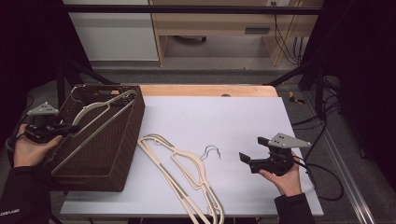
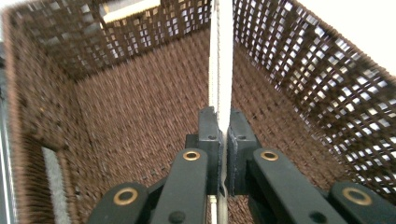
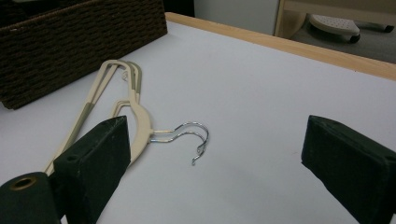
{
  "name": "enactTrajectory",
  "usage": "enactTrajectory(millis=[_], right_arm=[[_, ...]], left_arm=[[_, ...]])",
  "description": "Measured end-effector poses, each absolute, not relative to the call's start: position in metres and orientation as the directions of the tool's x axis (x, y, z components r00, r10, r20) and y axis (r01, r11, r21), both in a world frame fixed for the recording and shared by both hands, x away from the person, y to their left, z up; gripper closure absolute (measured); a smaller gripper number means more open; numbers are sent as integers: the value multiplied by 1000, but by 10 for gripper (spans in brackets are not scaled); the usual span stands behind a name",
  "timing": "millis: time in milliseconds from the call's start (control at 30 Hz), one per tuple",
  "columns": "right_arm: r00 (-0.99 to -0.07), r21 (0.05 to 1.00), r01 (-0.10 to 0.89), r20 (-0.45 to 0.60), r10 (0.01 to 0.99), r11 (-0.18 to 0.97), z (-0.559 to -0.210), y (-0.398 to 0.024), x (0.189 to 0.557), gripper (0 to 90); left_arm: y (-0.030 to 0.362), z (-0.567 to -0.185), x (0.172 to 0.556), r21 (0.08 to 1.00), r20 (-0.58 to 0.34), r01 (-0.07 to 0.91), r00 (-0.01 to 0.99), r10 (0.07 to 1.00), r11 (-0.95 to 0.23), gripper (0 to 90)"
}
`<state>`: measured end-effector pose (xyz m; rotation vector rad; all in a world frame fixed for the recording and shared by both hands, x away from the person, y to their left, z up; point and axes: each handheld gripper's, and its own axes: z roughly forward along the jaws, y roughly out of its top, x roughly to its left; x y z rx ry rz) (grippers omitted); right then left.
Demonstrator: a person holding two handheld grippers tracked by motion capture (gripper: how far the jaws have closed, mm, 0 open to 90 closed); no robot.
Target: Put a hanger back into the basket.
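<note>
A beige hanger (image 1: 100, 112) leans inside the brown wicker basket (image 1: 122, 154) at the table's left. My left gripper (image 1: 65, 129) is shut on that hanger (image 2: 220, 70) over the basket's left rim; in the left gripper view the pads (image 2: 208, 135) pinch its thin bar above the basket floor (image 2: 140, 126). Two more beige hangers (image 1: 187, 170) with metal hooks (image 1: 210, 151) lie stacked on the white tabletop. My right gripper (image 1: 247, 161) stands open to their right, held low over the table. In the right gripper view its jaws frame the hooks (image 3: 191, 135) of the stacked hangers (image 3: 121, 112).
The white table surface (image 1: 224, 116) has a wooden strip along its far edge. Black frame posts stand at both sides, and cables trail off the table's right side. Cabinets stand behind the table.
</note>
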<state>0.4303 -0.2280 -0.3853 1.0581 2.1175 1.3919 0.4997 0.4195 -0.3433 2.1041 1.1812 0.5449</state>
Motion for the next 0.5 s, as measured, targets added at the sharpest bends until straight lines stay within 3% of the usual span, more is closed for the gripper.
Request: enactTrajectory(millis=[500], right_arm=[[-649,892,384,76,757,239,-388,-223,431,87]], left_arm=[[424,-370,511,587,106,737,341,934,-336,816]])
